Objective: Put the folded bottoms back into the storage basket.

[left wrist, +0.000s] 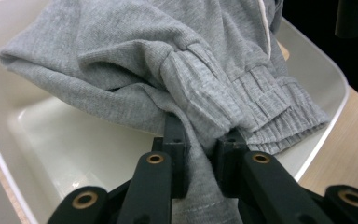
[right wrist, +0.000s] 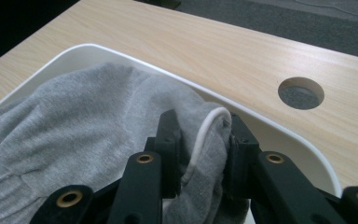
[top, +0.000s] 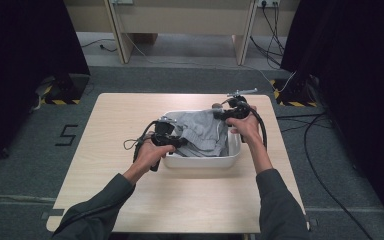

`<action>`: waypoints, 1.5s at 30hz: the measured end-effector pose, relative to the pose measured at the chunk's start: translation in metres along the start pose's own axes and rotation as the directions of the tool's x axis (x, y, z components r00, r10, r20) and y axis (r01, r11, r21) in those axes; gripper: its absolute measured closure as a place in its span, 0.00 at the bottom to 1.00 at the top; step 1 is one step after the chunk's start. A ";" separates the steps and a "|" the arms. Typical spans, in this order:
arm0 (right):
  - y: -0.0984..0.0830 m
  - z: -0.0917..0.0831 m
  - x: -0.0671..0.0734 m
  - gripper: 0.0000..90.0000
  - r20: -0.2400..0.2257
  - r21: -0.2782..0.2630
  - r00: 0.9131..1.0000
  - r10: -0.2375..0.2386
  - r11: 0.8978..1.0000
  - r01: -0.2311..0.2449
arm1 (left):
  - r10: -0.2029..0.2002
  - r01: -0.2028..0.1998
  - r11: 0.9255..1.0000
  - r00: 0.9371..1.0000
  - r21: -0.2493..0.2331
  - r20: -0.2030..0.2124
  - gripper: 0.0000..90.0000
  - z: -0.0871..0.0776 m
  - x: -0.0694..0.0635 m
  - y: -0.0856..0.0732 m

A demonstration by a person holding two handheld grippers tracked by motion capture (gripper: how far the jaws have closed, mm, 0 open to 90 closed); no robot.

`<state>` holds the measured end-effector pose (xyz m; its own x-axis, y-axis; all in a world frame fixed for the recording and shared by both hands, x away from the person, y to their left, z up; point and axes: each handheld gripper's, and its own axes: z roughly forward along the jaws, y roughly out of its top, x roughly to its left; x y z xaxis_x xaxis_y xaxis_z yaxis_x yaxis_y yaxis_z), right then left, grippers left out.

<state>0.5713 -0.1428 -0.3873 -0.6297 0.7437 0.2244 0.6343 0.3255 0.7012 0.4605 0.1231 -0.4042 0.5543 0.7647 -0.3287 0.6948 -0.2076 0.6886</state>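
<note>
Claws left [left wrist: 200, 154] and right [right wrist: 200, 154] each pinched the grey garment [top: 200, 131] over the white tub [top: 232, 156]; you should have lowered both evenly.

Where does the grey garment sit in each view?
High view: grey garment centre, in the white tub.
Left gripper view: upper centre, pinched at bottom.
Right gripper view: lower left, pinched at bottom centre.
Shared landmark: the tub's white rim.
</note>
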 end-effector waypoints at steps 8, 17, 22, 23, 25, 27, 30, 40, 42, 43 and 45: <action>-0.004 0.013 0.003 0.80 0.023 0.048 1.000 -0.013 0.999 0.012 | -0.001 0.002 0.999 1.000 0.040 -0.020 0.86 0.005 0.003 -0.004; -0.007 0.022 0.005 0.76 0.039 0.097 0.999 -0.008 0.995 0.004 | -0.002 0.005 0.997 0.999 0.074 -0.038 0.81 0.004 0.007 -0.005; -0.009 0.022 0.006 0.70 0.051 0.137 0.999 0.003 0.991 -0.009 | -0.003 0.005 0.999 0.999 0.051 -0.040 0.79 -0.005 0.009 -0.003; -0.009 0.021 0.006 0.69 0.059 0.138 0.998 -0.003 0.990 -0.005 | -0.003 0.004 0.999 0.999 0.045 -0.039 0.79 -0.007 0.008 -0.002; -0.008 0.020 0.007 0.69 0.067 0.138 0.998 -0.009 0.990 -0.001 | 0.000 0.002 0.999 0.999 0.041 -0.038 0.78 -0.010 0.008 -0.001; -0.007 0.019 0.008 0.68 0.079 0.141 0.997 -0.011 0.990 0.000 | 0.004 -0.003 0.999 0.999 0.039 -0.038 0.78 -0.011 0.008 0.000; -0.007 0.017 0.008 0.69 0.090 0.143 0.996 -0.018 0.990 0.005 | -0.002 0.003 1.000 0.999 0.028 -0.044 0.78 -0.013 0.010 0.001; -0.007 0.008 0.003 0.73 0.146 0.169 0.989 -0.025 0.986 0.000 | -0.010 0.010 1.000 0.999 0.008 -0.043 0.78 -0.017 0.014 0.000; -0.007 0.004 0.002 0.71 0.147 0.153 0.989 -0.015 0.988 -0.008 | -0.012 0.012 1.000 0.999 0.004 -0.045 0.78 -0.019 0.015 -0.001; -0.006 0.002 0.001 0.71 0.149 0.146 0.989 -0.018 0.989 -0.004 | -0.011 0.012 1.000 0.999 0.003 -0.046 0.78 -0.019 0.015 -0.001; -0.006 -0.002 0.000 0.71 0.148 0.137 0.989 -0.010 0.990 -0.011 | -0.010 0.010 1.000 0.999 0.002 -0.044 0.78 -0.020 0.015 -0.001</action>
<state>0.5669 -0.1457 -0.3902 -0.5622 0.8190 0.1148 0.6967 0.3943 0.5993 0.4590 0.1470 -0.3969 0.5267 0.7926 -0.3072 0.7013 -0.2010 0.6840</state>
